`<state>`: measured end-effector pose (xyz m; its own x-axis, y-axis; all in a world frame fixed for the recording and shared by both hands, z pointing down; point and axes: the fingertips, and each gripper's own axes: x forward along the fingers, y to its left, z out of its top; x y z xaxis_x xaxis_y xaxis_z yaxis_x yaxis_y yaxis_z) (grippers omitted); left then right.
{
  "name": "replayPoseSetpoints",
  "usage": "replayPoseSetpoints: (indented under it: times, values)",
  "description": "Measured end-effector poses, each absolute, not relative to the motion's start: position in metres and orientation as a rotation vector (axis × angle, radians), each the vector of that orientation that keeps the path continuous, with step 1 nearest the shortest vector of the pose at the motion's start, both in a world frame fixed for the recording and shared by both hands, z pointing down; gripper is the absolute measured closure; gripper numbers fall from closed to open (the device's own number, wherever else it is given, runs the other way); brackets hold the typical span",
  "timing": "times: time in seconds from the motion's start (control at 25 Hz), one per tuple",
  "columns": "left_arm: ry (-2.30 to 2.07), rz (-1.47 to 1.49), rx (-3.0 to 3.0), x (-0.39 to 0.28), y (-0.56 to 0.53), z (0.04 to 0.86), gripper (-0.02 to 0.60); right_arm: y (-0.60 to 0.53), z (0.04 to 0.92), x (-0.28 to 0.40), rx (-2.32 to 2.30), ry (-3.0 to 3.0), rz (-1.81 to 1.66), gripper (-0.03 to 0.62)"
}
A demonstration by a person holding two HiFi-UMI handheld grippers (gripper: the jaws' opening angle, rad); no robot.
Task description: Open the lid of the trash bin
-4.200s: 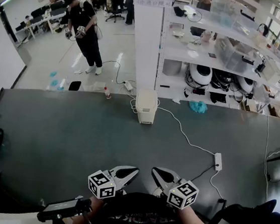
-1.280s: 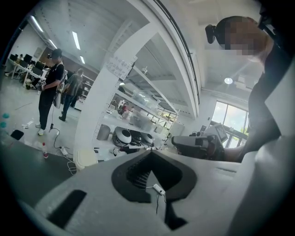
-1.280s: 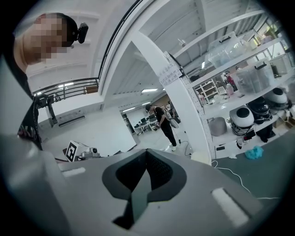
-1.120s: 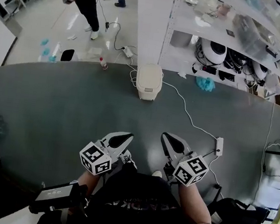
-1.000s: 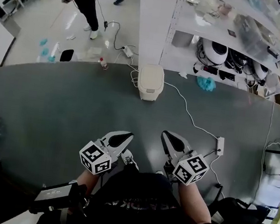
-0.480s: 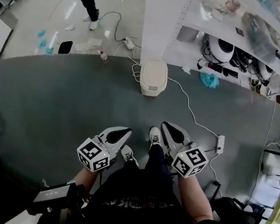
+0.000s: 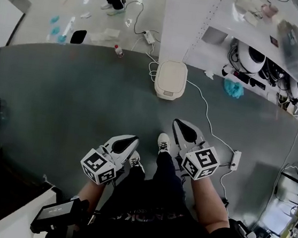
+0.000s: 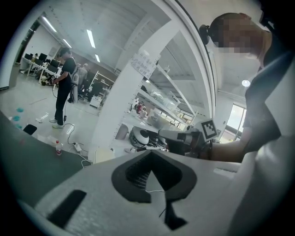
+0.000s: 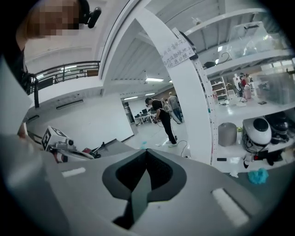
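Your left gripper (image 7: 134, 139) and right gripper (image 7: 177, 123) both have their jaws pressed together, gripping nothing. The cream rounded plastic trash bin (image 7: 166, 94), its lid (image 7: 171, 74) down, stands on the dark grey floor mat (image 7: 60, 94), well ahead of both

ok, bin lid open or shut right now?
Shut. In the head view the trash bin has its cream lid lying flat over the top, with no gap and no interior showing.
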<state>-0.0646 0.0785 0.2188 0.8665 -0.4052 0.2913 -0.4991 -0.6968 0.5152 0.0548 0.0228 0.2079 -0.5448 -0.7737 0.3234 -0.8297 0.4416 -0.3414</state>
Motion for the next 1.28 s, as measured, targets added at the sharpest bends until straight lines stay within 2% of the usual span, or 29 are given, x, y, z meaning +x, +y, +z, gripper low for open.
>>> replayPoseSetpoints:
  times: [0.36, 0.68, 1.08, 1.28]
  values:
    - [-0.633, 0.264, 2.377, -0.034, 0.074, 0.257, 0.583, -0.015, 0.273, 0.066, 1.300, -2.431, 0.402, 0.586]
    - [-0.620, 0.311, 2.305, -0.021, 0.077, 0.306, 0.583, -0.046, 0.344, 0.072, 1.262, -2.411, 0.385, 0.584]
    - [-0.633, 0.328, 2.234, -0.009, 0.083, 0.356, 0.583, -0.072, 0.454, 0.080, 1.171, -2.328, 0.419, 0.498]
    - [-0.631, 0.321, 2.197, -0.008, 0.086, 0.381, 0.583, -0.090, 0.506, 0.080, 1.154, -2.258, 0.409, 0.531]
